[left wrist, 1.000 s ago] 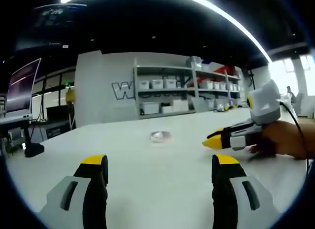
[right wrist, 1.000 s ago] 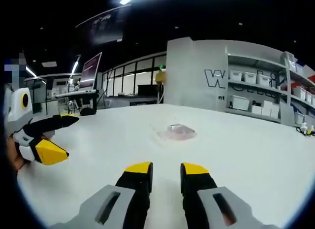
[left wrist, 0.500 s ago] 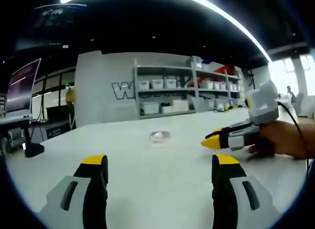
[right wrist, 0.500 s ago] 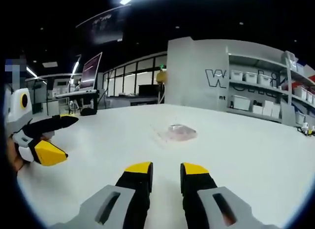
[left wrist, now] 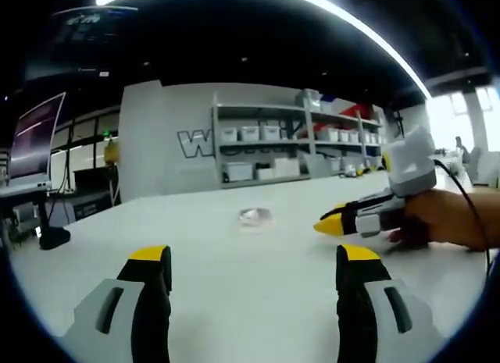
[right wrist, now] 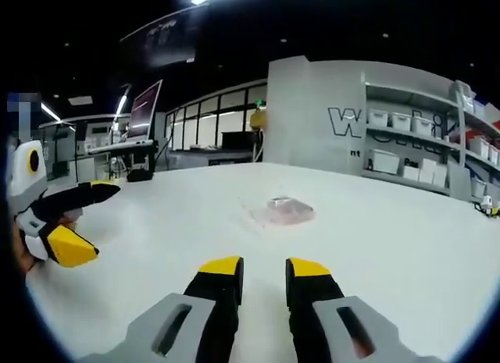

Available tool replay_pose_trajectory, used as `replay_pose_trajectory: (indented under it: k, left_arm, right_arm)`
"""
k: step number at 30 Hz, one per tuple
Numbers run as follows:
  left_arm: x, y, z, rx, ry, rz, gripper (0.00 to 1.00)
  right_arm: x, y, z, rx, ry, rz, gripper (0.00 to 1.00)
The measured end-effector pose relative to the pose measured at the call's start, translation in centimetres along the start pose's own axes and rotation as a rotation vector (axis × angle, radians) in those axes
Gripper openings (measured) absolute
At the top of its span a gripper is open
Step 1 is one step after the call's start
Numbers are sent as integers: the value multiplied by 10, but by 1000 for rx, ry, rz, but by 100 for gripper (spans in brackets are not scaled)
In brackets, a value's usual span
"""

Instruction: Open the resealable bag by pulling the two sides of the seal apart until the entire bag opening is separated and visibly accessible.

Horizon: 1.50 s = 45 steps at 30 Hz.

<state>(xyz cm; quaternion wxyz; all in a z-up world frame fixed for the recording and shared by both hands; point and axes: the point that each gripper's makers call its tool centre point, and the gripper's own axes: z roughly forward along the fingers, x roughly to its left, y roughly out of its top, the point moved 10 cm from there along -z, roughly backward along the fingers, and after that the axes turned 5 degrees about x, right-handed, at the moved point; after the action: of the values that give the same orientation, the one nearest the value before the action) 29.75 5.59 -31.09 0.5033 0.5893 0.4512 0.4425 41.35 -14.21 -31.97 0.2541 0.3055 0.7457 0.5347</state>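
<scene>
1. Shelving and a lettered wall are standing behind a white tabletop [right wrist: 406, 246], where the bag [right wrist: 280, 212] is lying flat, well ahead of both tools.
2. Left tool [left wrist: 254, 261] is gaping wide, holding nothing; right tool [right wrist: 262, 269] is sitting narrowly parted, also holding nothing.
3. Risk: the thin film is lying flush, so jaws may be sliding it or pinching both seal sides together.

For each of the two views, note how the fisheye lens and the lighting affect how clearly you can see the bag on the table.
Left gripper view: the resealable bag is a small, soft, pale blur on the white table, and the ceiling light strip bows into an arc. Right gripper view: the bag looks larger, faintly pink and translucent, with little shadow; the shelves at the edge curve and the ceiling is dark.
</scene>
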Motion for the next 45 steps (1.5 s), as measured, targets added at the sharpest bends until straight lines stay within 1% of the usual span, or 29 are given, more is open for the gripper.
replay_pose_trajectory:
  k: [10,21,29,31,38,45]
  left_arm:
    - [-3,0,1,-2,1,2,86]
    - [-6,0,0,-2,1,6,86]
    - [-3,0,-1,-2,0,6,86]
    - [-2,-1,-1,-3,0,6,86]
    - [2,-1,-2,-1,-1,6,86]
    - [5,-2,-1,1,-1,8,86]
  right_arm:
    - [-4,10,12,12,0,-41,19]
    - [0,13,24,33,11,-72,19]
    - [2,15,32,42,5,-88,19]
    - [-1,16,37,45,2,-93,19]
    - [-2,17,49,52,-1,-107,19]
    - [-4,18,58,55,1,-99,18]
